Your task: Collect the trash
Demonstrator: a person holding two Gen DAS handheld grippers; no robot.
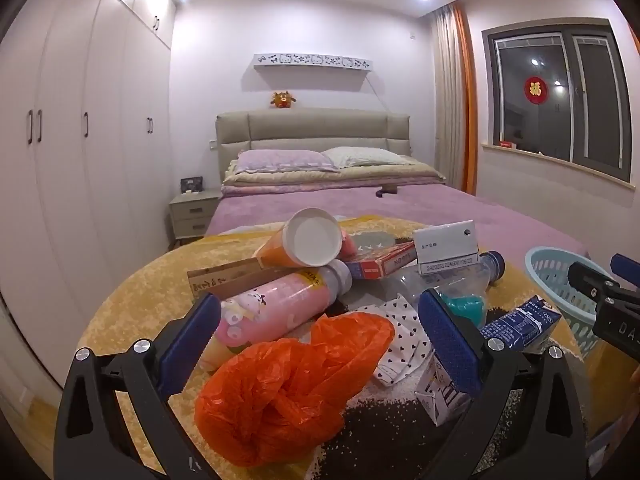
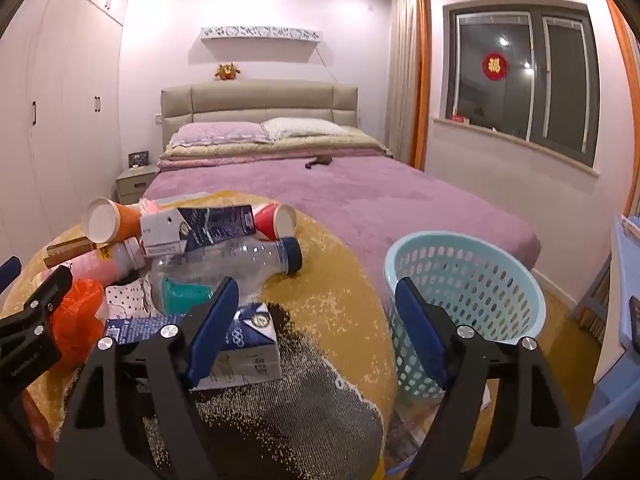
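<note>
A pile of trash lies on a yellow blanket at the foot of the bed. It holds a crumpled orange plastic bag, a pink bottle, an orange paper cup, a clear plastic bottle and a blue milk carton. My left gripper is open, its fingers on either side of the orange bag. My right gripper is open and empty, between the blue carton and a light blue basket.
A white box, a red flat box and a dotted cloth lie in the pile. The purple bed stretches behind. Wardrobes stand left, a window right.
</note>
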